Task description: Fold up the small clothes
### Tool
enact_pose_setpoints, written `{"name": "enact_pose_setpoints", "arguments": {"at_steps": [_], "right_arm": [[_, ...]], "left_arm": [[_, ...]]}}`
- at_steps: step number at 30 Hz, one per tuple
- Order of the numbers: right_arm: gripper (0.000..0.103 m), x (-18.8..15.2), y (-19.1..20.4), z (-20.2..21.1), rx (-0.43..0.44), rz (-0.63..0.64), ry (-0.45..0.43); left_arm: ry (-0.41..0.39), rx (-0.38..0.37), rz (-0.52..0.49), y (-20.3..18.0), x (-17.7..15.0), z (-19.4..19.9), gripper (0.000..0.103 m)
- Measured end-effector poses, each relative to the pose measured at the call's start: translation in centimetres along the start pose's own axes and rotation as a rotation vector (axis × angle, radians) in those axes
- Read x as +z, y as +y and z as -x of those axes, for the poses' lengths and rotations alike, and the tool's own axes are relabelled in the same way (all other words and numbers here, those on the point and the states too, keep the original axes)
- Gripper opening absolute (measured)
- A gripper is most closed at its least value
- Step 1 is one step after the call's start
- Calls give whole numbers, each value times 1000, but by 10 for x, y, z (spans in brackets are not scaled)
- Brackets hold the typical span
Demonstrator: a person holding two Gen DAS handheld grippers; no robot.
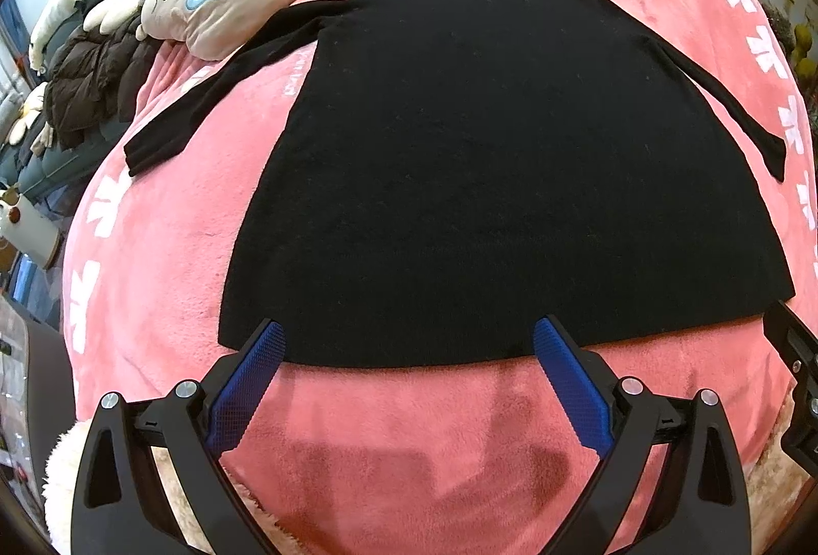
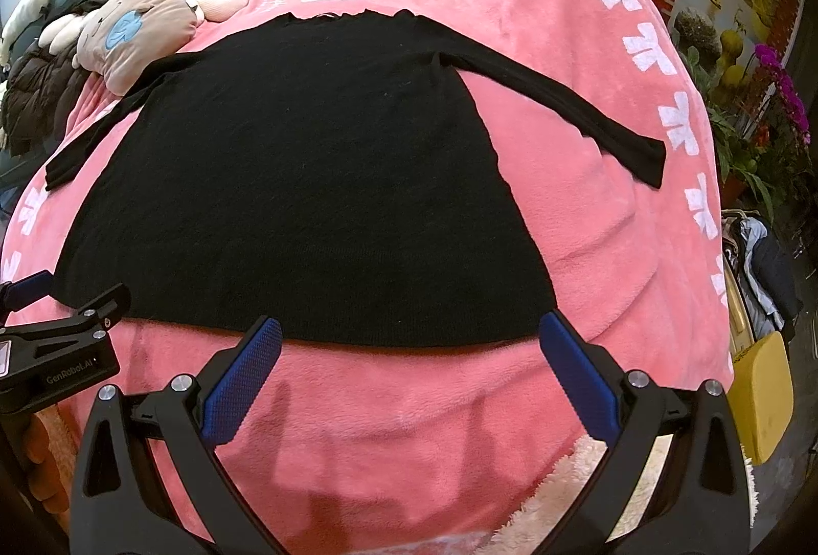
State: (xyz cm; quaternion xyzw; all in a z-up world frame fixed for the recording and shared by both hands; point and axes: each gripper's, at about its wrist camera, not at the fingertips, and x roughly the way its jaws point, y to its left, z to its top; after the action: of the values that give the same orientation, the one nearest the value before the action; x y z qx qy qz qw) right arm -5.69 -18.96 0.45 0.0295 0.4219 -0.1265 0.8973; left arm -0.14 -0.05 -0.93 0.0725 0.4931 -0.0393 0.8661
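The black long-sleeved knit top [image 1: 506,176] lies flat on the pink plush blanket [image 1: 168,279], sleeves spread. Left claw [image 1: 409,340] and right claw [image 2: 409,335] are both spread apart at the hem, gripping nothing. Judged step: first fold pending; each claw must close on a hem corner.

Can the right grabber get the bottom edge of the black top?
Probably yes. The right gripper is open right at the hem of the black long-sleeved top, which lies flat on the pink blanket with nothing between them.
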Motion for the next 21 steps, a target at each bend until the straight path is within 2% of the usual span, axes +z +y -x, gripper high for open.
{"name": "enact_pose_setpoints", "arguments": {"at_steps": [21], "right_arm": [[98,-3,5,-6,1,-1,11]], "left_arm": [[7,0,-3,0,0,-2,96]]}}
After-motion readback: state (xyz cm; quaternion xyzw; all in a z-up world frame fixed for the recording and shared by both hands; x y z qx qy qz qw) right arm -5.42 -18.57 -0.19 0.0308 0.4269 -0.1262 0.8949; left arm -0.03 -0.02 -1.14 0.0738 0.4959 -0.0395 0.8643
